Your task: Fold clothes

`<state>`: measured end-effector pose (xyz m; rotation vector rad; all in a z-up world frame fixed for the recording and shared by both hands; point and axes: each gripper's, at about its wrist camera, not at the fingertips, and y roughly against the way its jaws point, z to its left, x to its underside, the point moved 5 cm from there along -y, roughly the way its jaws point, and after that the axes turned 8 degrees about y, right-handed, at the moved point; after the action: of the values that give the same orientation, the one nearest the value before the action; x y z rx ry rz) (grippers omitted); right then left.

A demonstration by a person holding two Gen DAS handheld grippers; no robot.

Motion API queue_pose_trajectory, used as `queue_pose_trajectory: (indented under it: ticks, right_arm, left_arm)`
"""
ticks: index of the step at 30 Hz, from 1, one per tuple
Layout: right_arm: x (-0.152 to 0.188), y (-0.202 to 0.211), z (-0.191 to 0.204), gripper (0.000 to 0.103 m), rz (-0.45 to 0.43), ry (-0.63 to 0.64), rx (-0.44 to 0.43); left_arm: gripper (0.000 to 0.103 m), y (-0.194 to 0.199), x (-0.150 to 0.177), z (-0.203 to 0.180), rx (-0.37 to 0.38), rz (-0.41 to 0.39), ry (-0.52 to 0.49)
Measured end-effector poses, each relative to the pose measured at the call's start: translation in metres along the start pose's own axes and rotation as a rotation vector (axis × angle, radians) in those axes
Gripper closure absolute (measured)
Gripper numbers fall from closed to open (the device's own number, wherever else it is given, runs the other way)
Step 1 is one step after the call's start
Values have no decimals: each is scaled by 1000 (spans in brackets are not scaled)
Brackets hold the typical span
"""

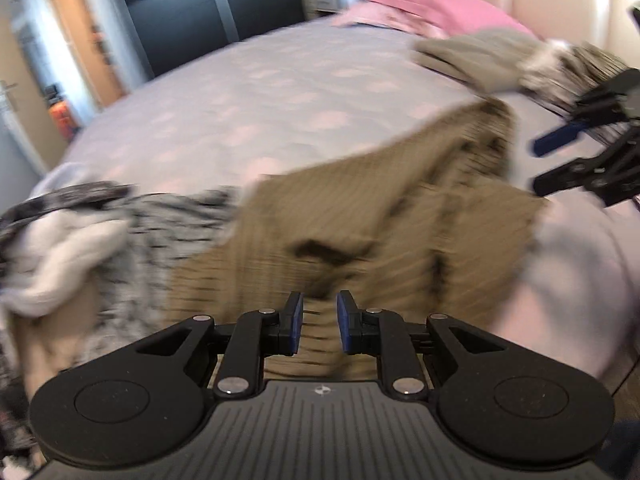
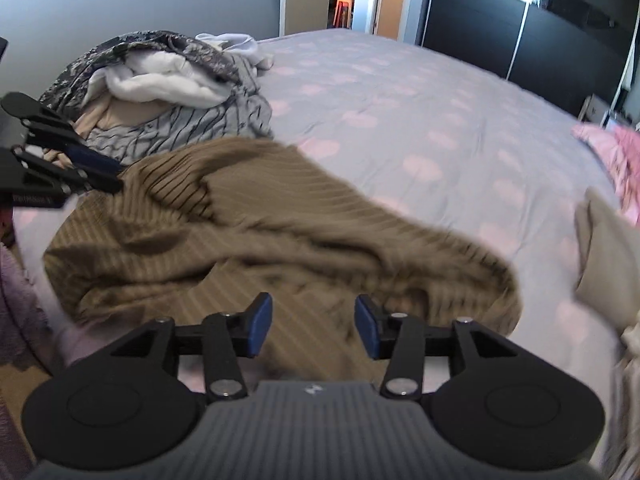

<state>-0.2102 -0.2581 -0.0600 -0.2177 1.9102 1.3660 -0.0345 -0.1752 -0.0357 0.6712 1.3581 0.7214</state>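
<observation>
Brown ribbed garment (image 2: pixel 256 232) lies crumpled on the bed (image 2: pixel 400 112), near its front edge, spread between both tools. The left claw (image 1: pixel 319 322) hangs right over it, blue pads a narrow gap apart, cloth showing behind that gap but nothing pinched. The right claw (image 2: pixel 313 326) sits with its jaws well apart, empty, brown fabric below. A heap of unfolded clothes (image 2: pixel 168 92) sits just beyond the garment, a pink pillow (image 1: pixel 432 4) at the head end.
</observation>
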Motion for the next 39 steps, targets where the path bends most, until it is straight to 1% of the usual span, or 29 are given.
queue_pose_trajectory:
  ticks: [2,4,6,8,11,13,14,16,17,18,19,21,25,27,32,36,39]
  right_arm:
    - [17,-4,3,50,12,-29,6]
    - [33,-8,6,50,31,-55,21]
    - [45,-14,6,49,56,-60,50]
    - [53,-23,4,47,80,-49,82]
    - [60,-32,-5,47,93,-60,131]
    - [63,-37,-13,47,89,-81,160]
    - [63,-40,-15,49,85,-85,173]
    - [62,-45,-17,55,68,-87,181]
    - [60,-47,-17,68,59,-89,176]
    - [59,-49,-17,90,51,-93,169]
    - [58,-49,-16,98,39,-99,160]
    - [52,-42,-13,100,-5,-102,134]
    - [39,-25,-7,100,-91,-99,62]
    - [35,-19,-3,101,-99,-89,39]
    - [34,-16,7,101,-82,-41,8]
    - [34,-15,6,101,-77,-29,10]
    - [34,-13,4,101,-83,-32,4]
  left_arm:
    - [85,-9,6,-19,37,29,-28]
    - [84,-20,11,-33,55,52,-38]
    - [82,-35,15,-44,75,88,-41]
    - [81,-48,19,-54,96,122,-48]
    - [81,-55,21,-71,123,118,-103]
    - [78,-55,19,-80,151,109,-129]
    - [74,-56,18,-84,157,107,-137]
    - [74,-61,15,-90,143,104,-139]
    - [74,-64,13,-92,133,103,-134]
    - [74,-66,11,-93,125,102,-126]
    - [74,-67,8,-95,116,89,-129]
    - [74,-64,2,-100,93,45,-154]
    - [74,-50,-5,-113,52,-71,-276]
    - [73,-44,-7,-120,49,-102,-324]
    - [73,-33,-11,-136,62,-144,-406]
    - [72,-29,-12,-147,65,-169,-475]
    - [72,-29,-14,-155,19,-214,-517]
